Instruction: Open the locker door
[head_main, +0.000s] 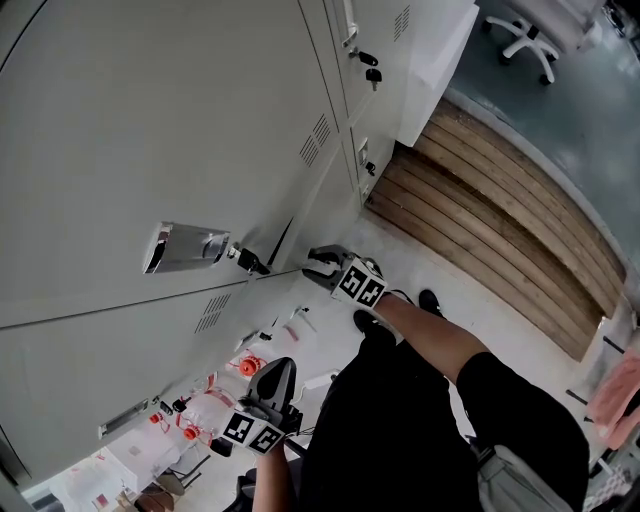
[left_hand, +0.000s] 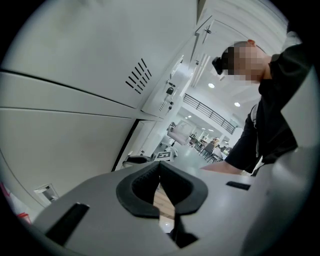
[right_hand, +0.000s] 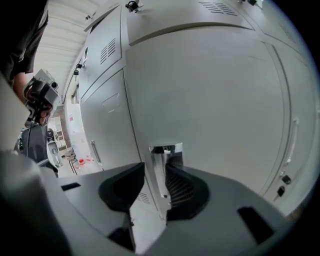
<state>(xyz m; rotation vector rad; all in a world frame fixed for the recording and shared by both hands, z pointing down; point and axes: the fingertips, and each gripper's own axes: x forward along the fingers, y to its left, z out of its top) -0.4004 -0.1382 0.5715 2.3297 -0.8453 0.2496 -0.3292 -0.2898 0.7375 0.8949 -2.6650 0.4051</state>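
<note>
room: bank of grey lockers (head_main: 90, 370) on a pale floor (head_main: 325, 335), wood plank strip (head_main: 490, 220) alongside, office chair (head_main: 525, 35) at the far edge
locker door (head_main: 120, 150): big panel filling the left of the head view; chrome handle (head_main: 185, 247) low on it, key (head_main: 248, 262) in the lock just beside the handle; dark wedge-shaped gap (head_main: 284, 242) along its free edge
right gripper (right_hand: 156, 164): at that free edge, jaws pinched on the door's thin shiny edge, ribbed pad flat against it
left gripper (left_hand: 159, 167): held low, well apart from the door, jaw tips pressed together, nothing between them
markings: black-and-white square markers (head_main: 360, 285) on each gripper's cube
neighbour locker: hanging keys (head_main: 372, 72) in its lock, louvre vents (head_main: 320, 130) nearby
contents: locker insides hidden
</note>
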